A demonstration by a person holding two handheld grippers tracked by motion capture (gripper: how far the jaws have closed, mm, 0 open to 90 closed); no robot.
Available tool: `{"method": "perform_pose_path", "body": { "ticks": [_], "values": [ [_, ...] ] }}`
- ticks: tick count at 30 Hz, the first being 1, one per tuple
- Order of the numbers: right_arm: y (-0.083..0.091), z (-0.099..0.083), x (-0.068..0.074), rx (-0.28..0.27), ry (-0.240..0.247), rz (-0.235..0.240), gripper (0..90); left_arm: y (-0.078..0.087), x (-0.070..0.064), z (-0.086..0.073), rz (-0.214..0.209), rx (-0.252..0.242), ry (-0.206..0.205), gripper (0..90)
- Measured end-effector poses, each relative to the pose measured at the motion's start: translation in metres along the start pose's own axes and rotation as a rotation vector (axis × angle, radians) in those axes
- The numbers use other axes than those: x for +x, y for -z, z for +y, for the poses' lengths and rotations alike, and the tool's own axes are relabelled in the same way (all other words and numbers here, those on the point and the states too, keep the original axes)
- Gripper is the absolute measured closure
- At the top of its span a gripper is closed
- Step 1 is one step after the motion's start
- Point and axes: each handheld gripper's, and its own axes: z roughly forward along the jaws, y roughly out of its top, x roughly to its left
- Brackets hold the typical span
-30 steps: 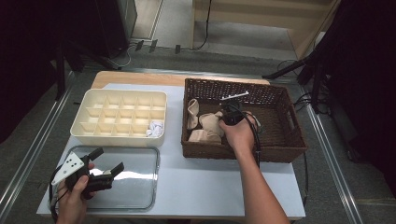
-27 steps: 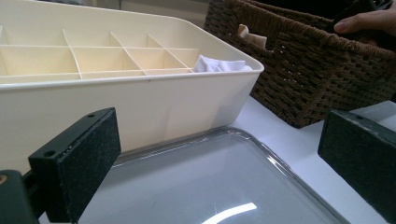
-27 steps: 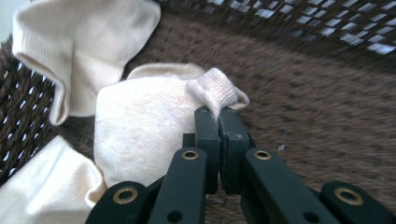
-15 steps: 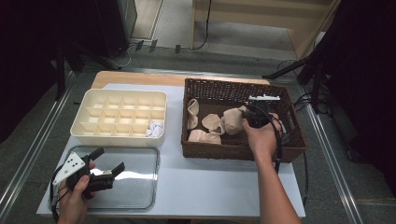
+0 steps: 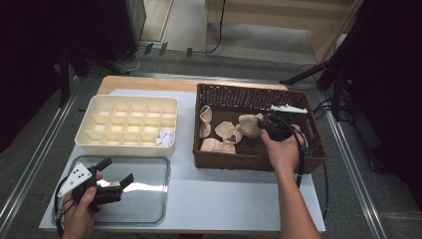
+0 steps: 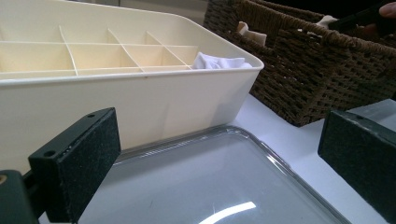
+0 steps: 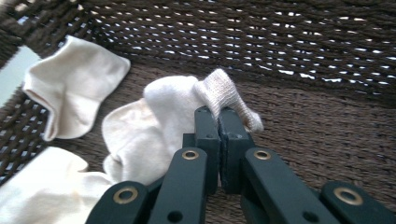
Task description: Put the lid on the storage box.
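The right gripper (image 7: 218,122) was down inside the brown wicker basket (image 5: 306,158), toward its right half, with its jaws pressed together on a fold of a cream sock (image 7: 161,107). In the right gripper view the ribbed cuff of that sock draped over the jaw tips, and the rest of it trailed left and near over the basket floor. From the high view the same sock (image 5: 250,125) sat just left of the right gripper (image 5: 275,128), roughly in the middle of the basket; whether it was lifted clear of the floor was hard to tell. More cream socks (image 5: 217,145) lay in the left half of the basket, one propped against the left wall.

The left gripper (image 5: 118,178) hovered over the clear tray (image 5: 158,199) at the near left of the table, its jaws standing wide apart with nothing between them. Beyond them the left gripper view showed the near wall of the cream divided box (image 6: 154,105), which stood just far of the tray and left of the basket. A white bundled cloth (image 6: 215,61) filled the box's near right compartment
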Motion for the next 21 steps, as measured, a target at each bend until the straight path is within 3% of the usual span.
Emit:
{"method": "perform_pose_path", "body": {
  "ticks": [11,21],
  "values": [
    [0.014,-0.007,0.009,-0.069,-0.017,0.061,90.0,0.0,-0.002,0.0,0.003,-0.001,-0.01,0.0],
    [0.023,-0.019,0.01,-0.092,-0.026,0.075,90.0,-0.002,-0.004,0.001,0.014,-0.002,-0.008,0.0]
  ]
}}
